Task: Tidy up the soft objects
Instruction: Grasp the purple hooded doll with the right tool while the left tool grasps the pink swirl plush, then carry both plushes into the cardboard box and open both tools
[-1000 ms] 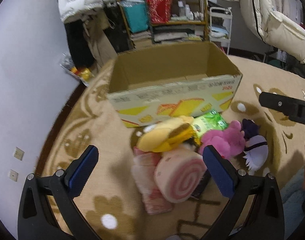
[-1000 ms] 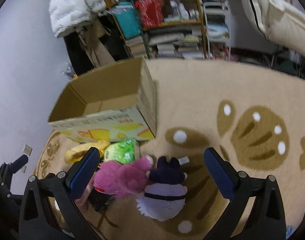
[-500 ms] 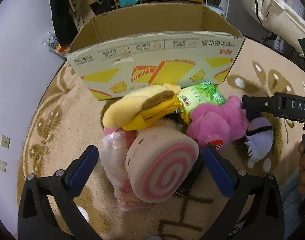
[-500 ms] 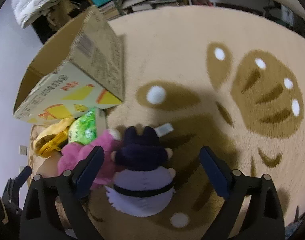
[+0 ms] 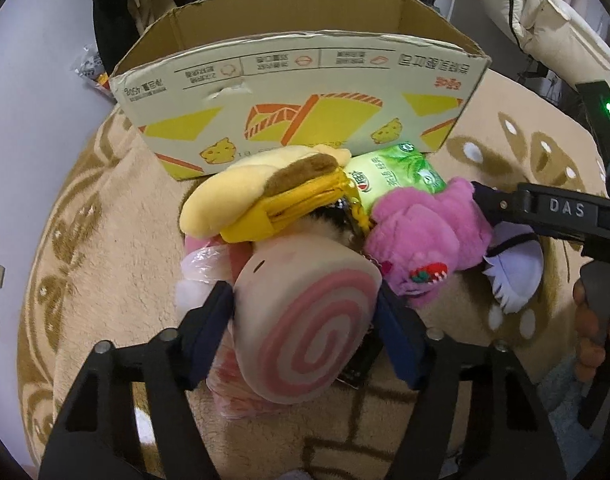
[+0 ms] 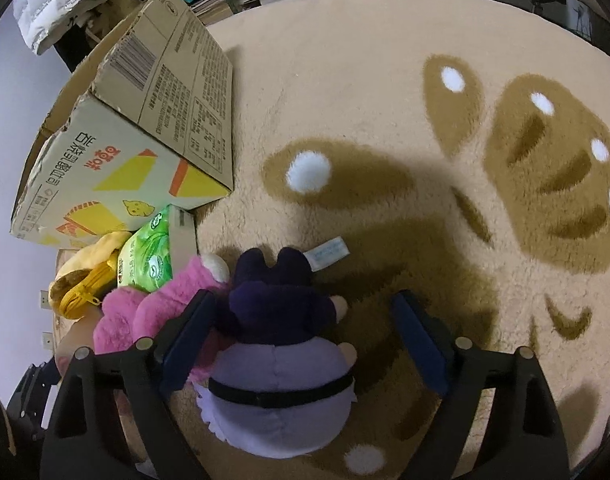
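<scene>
**Left fingers clamp the swirl cushion; right fingers straddle the purple doll**

Your left gripper [image 5: 305, 334] points down and forward over the heap of soft toys on the rug [image 5: 117, 248]. Its fingers [image 5: 209, 332] press against both sides of the pink swirl cushion [image 5: 305, 320], gripping it. The cushion lies at the near edge of the heap, in front of the cardboard box [image 5: 297, 104], with the yellow plush [image 5: 257, 196] and the pink plush [image 5: 421, 236] just behind it.

Your right gripper [image 6: 305, 344] is angled steeply down at the rug. Its fingers [image 6: 189, 336] are spread apart around the purple doll [image 6: 281, 352]: the left one touches the doll's side beside the pink plush, while the right one stands clear of it. A green packet [image 6: 149, 256] leans against the box.
</scene>
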A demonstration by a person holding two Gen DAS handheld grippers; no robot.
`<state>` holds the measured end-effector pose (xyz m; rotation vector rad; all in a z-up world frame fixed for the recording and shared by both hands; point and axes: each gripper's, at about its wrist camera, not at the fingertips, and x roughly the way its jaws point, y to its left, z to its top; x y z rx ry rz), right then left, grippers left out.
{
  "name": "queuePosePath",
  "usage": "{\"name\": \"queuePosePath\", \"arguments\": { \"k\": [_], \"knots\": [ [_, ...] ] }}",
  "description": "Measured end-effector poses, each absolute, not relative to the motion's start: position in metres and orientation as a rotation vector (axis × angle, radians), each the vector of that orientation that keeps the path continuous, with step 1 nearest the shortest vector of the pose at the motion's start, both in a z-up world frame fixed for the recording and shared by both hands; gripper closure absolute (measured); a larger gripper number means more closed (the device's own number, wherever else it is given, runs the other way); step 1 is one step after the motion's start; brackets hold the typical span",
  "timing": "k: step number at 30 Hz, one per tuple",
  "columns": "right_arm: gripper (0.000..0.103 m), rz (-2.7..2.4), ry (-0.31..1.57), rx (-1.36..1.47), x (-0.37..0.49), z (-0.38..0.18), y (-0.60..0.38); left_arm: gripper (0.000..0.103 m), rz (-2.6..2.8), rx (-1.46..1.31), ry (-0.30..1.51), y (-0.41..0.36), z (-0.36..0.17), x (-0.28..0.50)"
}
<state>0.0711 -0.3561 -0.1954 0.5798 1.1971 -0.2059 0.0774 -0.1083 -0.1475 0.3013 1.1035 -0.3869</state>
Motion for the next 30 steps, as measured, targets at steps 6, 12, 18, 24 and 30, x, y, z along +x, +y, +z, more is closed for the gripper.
{"name": "queuePosePath", "arguments": {
  "k": [6, 12, 18, 24, 30],
  "knots": [
    [0.037, -0.144, 1.179, 0.626, 0.071, -0.198, -0.351, 0.054, -0.407, 0.312, 1.092, -0.111, -0.144, 0.071],
    [0.052, -0.114, 1.17, 0.686, 0.069, -0.196, -0.342, 0.062, -0.409, 0.278, 1.079, -0.105, -0.138, 0.069],
    [0.056, -0.104, 1.133, 0.612, 0.063, -0.174, -0.336, 0.064, -0.409, 0.29, 1.043, -0.104, -0.129, 0.062],
    [0.056, -0.099, 1.057, 0.565, 0.051, -0.147, -0.331, 0.064, -0.42, 0.296, 0.998, -0.101, -0.117, 0.051],
    [0.056, -0.1, 0.989, 0.554, 0.038, -0.126, -0.327, 0.065, -0.408, 0.274, 0.965, -0.095, -0.105, 0.047]
  ]
}}
